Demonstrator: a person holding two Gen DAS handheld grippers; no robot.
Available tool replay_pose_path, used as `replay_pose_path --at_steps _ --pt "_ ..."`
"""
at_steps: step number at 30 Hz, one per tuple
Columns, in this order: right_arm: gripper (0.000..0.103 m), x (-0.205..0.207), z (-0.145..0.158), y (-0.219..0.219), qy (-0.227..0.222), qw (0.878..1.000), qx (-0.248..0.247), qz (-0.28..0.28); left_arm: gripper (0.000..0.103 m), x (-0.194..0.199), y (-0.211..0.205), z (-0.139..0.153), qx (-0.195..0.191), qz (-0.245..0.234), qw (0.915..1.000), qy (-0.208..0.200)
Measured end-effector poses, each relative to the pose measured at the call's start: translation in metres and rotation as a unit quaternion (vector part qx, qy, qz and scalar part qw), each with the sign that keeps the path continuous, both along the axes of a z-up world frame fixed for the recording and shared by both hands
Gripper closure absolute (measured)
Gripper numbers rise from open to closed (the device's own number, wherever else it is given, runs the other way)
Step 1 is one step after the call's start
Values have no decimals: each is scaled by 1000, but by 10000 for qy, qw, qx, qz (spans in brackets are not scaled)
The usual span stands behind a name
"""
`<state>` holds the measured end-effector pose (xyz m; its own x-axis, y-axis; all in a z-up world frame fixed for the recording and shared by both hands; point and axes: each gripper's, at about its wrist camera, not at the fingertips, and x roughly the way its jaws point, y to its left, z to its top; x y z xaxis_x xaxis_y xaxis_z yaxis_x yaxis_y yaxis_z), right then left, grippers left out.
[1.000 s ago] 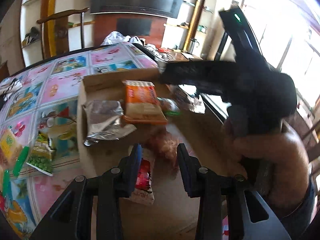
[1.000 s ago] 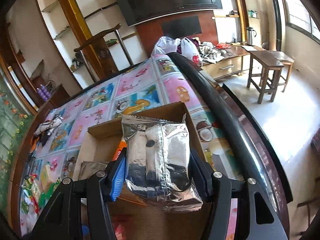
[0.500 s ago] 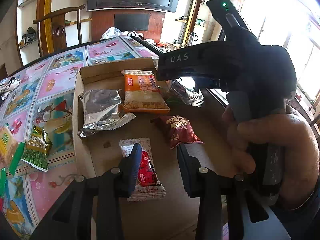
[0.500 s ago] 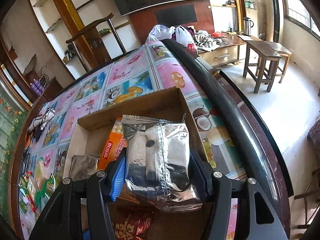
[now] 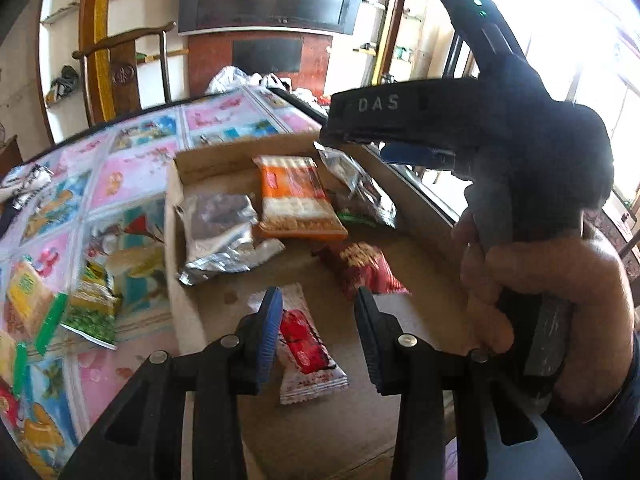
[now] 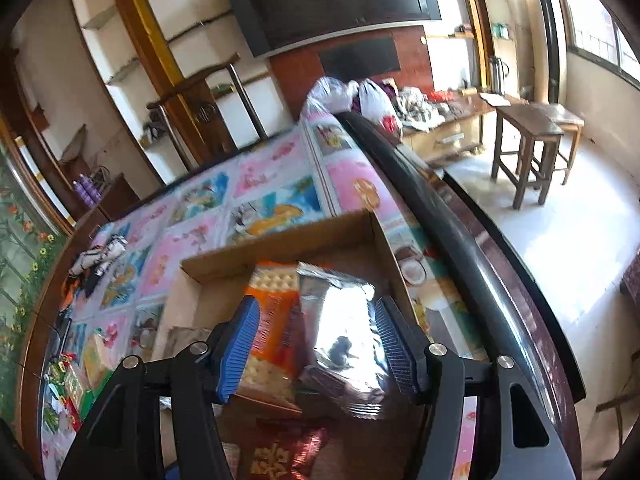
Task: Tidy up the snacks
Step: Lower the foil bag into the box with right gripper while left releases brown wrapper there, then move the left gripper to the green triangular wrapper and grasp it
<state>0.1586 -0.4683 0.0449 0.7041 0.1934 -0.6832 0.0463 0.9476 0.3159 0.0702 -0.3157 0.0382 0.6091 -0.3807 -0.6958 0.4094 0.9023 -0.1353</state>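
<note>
Found the silver foil packet (image 6: 340, 320) inside the cardboard box (image 6: 280, 240), by its right-hand wall and just beside the orange cracker pack (image 5: 296, 200), on the counter (image 5: 132, 176) with its picture-tiled cover. Saw the right tongs (image 6: 316, 308) standing apart around that packet, the left pad clear of the foil and the orange pack showing in the gap; read this as no grip. Saw the left tongs (image 5: 317, 300) narrowly apart and empty, hovering over a red-and-white sachet (image 5: 304, 340) on the box floor. Judged the foil packet light, puffy and crinkly, slick on its faces, with contents likely to crush under a hard squeeze; judged the long side edges or a crimped end seam the better hold, with gentle pressure only. Judged the sachet lighter still, flat and limp, best taken across its narrow width. Read "DAS" in pale letters on the body of the right tool. Made out gold characters on a red pouch (image 6: 280, 456) but could not read them through the blur; likewise the red label on the orange pack.
</note>
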Motion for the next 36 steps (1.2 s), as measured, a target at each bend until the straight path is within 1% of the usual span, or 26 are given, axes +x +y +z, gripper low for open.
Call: replay_pose_path --at_steps 1,4,8,11,15,18,21,22,24,26,29,31,34,35,36 --pt "39 -3 4 3 -134 9999 -8 54 66 0 2 3 -9 34 10000 -41" --pt "38 -6 10 12 -340 9992 -95 184 64 -2 14 13 -86 183 9998 -80" --pt "38 -7 13 24 -474 9979 -196 394 62 -8 37 23 -173 447 9988 -108" --pt "38 -12 17 33 -650 9960 -345 503 62 -15 54 25 -181 625 9979 -67" --pt "38 -22 25 50 -1055 9895 -619 773 62 -32 82 27 -123 840 9964 -88" --pt "38 -29 28 59 -1225 9853 -654 999 62 -49 109 31 -78 1055 9942 -207" --pt "38 -41 31 72 -1110 9857 -362 1211 60 -63 141 31 -97 1285 9913 -268" --pt "37 -48 31 80 -1058 9854 -165 1321 60 -68 153 31 -103 1375 9901 -276" --pt "37 -63 28 100 -962 9836 12 1527 60 -78 176 28 -124 1521 9879 -284" --pt "36 -84 20 133 -875 9791 14 1836 60 -88 200 23 -104 1744 9842 -288" --pt "36 -103 7 172 -778 9709 -75 2265 60 -100 236 17 -80 2063 9781 -278" --pt "36 -110 -1 199 -678 9643 -322 2540 60 -109 262 14 -45 2331 9720 -307" --pt "36 -111 -8 212 -614 9636 -514 2551 59 -122 303 12 -117 2717 9618 -310" --pt "36 -110 -8 214 -594 9642 -543 2525 58 -124 314 12 -117 2817 9589 -323" --pt "36 -108 -9 214 -576 9661 -593 2446 55 -128 329 13 -108 2975 9540 -355"
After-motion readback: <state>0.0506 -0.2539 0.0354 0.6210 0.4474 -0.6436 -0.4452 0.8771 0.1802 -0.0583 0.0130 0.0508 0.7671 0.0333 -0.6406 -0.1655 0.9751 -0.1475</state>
